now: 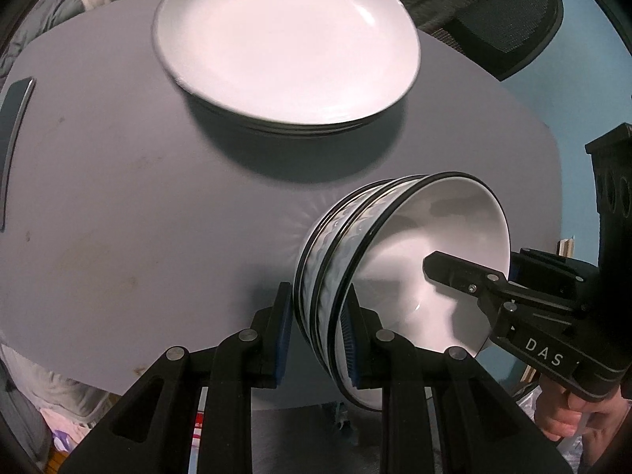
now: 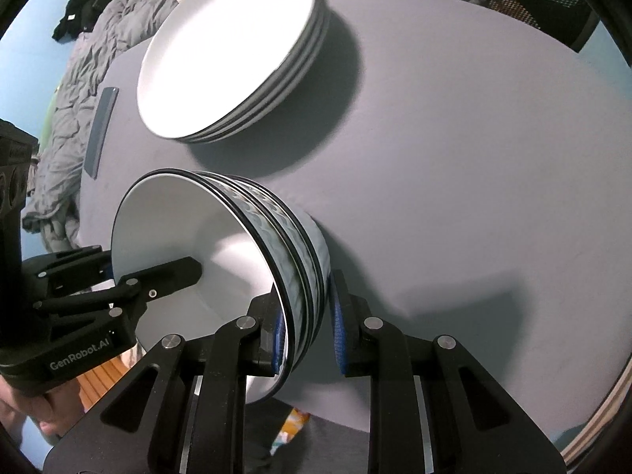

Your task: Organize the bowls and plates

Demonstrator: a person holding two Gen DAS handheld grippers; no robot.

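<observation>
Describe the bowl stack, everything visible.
The bowl stack is three or so nested glossy bowls, white inside, with black rims and a blue-grey wave band outside. It is held above the grey table, near the plates. The left tool and right tool each clamp opposite sides of its rim.

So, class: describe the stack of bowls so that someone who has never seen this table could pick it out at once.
Start at the round grey table, where a stack of plain white plates sits. Nearer the cameras, the stack of bowls is gripped at opposite rims by the left gripper and right gripper. Unlike the plates, the bowls are deep, black-rimmed, with a blue wave band.
</observation>
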